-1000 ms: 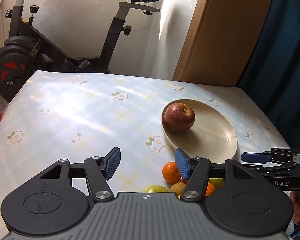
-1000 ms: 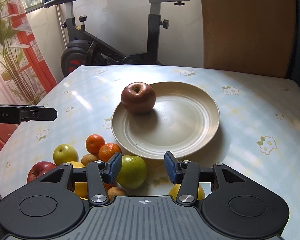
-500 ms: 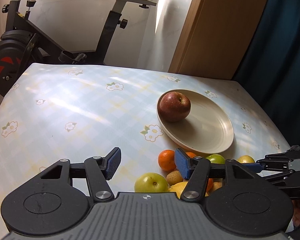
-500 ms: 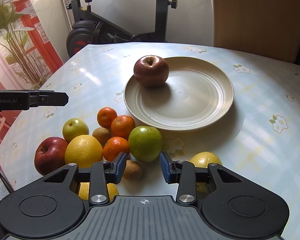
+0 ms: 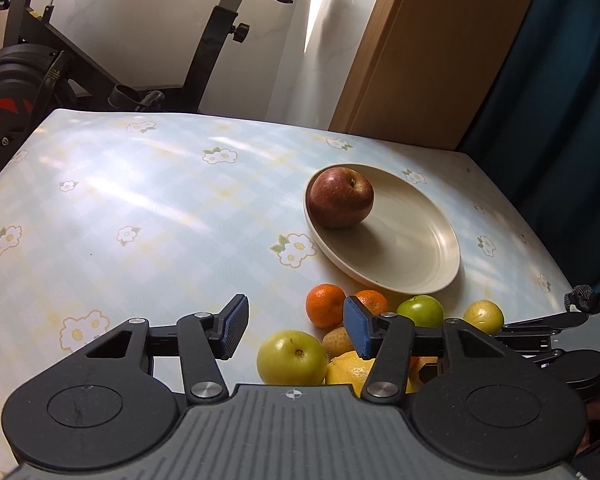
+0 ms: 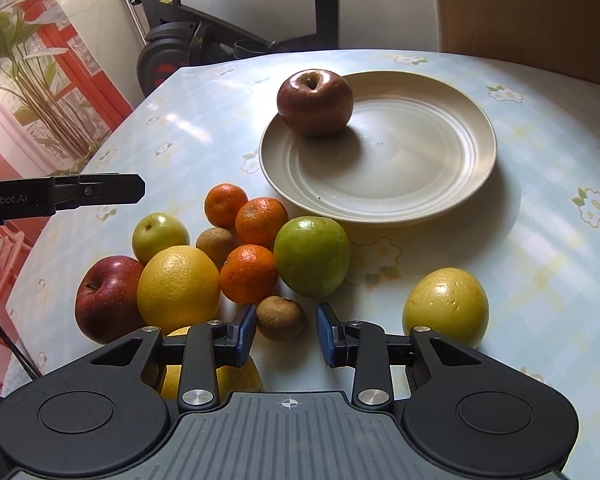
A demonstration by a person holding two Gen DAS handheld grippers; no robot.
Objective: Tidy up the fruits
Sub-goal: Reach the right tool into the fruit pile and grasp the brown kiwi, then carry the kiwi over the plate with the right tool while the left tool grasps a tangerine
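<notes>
— One dark red apple (image 6: 315, 97) sits far-left on your round cream plate (image 6: 440, 184)?
— Yes. Your right hand-held gripper (image 6: 286, 331) gapes, empty, by the small brown fruit (image 6: 281, 317); your left hand-held gripper (image 5: 296, 327) gapes too.

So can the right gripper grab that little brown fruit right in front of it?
Probably yes. The right gripper is open, and the little brown fruit sits right between its fingertips with nothing lying in front of it.

We're seeing an exercise bike (image 5: 40, 76) standing behind the table (image 5: 148, 200), a plant (image 6: 28, 80) leaning left.
</notes>
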